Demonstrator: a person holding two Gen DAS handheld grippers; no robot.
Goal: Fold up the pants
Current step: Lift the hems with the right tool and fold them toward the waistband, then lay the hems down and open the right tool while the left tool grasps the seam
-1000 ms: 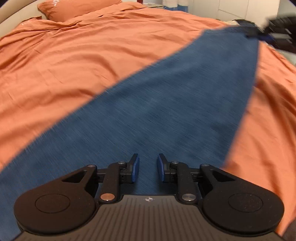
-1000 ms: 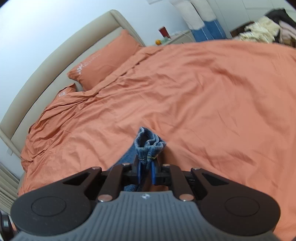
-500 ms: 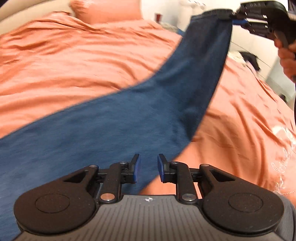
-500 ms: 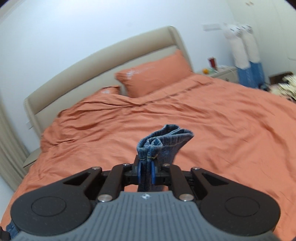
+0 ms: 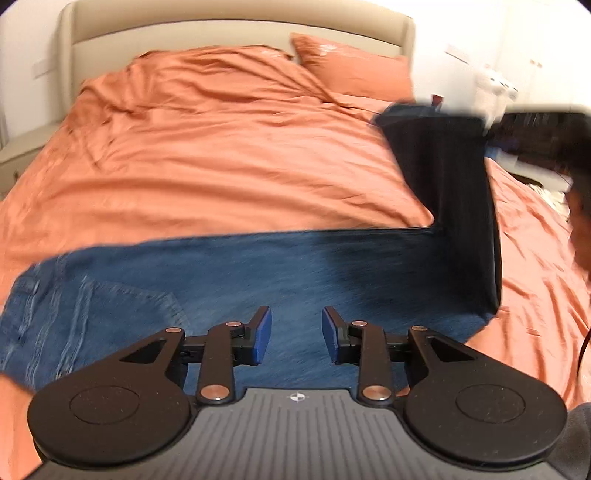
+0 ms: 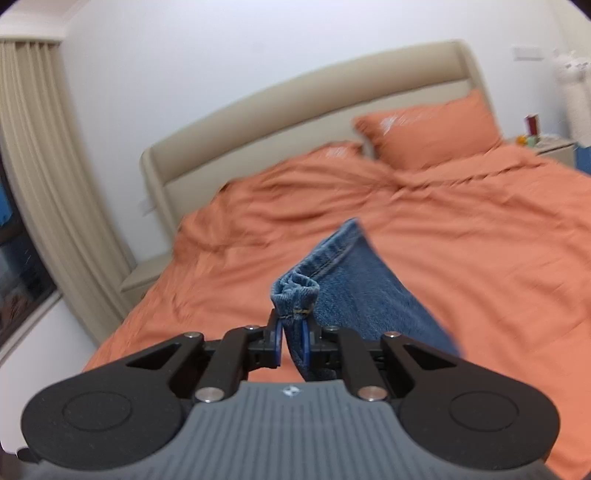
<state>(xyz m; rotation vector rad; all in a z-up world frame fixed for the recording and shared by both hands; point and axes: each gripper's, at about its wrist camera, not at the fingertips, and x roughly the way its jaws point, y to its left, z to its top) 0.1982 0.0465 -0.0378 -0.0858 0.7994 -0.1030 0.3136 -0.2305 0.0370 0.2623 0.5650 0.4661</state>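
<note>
Left hand-held gripper: jaws spread wide, nothing between the blue pads, hovering just above the jeans; can't tell if it touches the denim. Right hand-held gripper: jaws nearly closed, clamped on a bunched hem of the jeans, fabric puckered above the pads and a yellow stitch visible at the pinch. From that hem the leg runs down and to the right toward the bed, lifted clear of the duvet at the gripped end. In the left wrist view the jeans lie flat across the orange duvet, waist and back pocket at the left, leg running right, then bending upward in a dark, shadowed span to the right hand-held gripper, which is blurred at the upper right edge. So the leg is partly raised, the rest of the jeans on the bed. Duvet is wrinkled. Orange pillow sits at the head against a beige padded headboard. Right wrist view also shows a second pillow beside the first, a beige curtain at the left by a window, and a nightstand with small items at the right, too blurred to identify.
</note>
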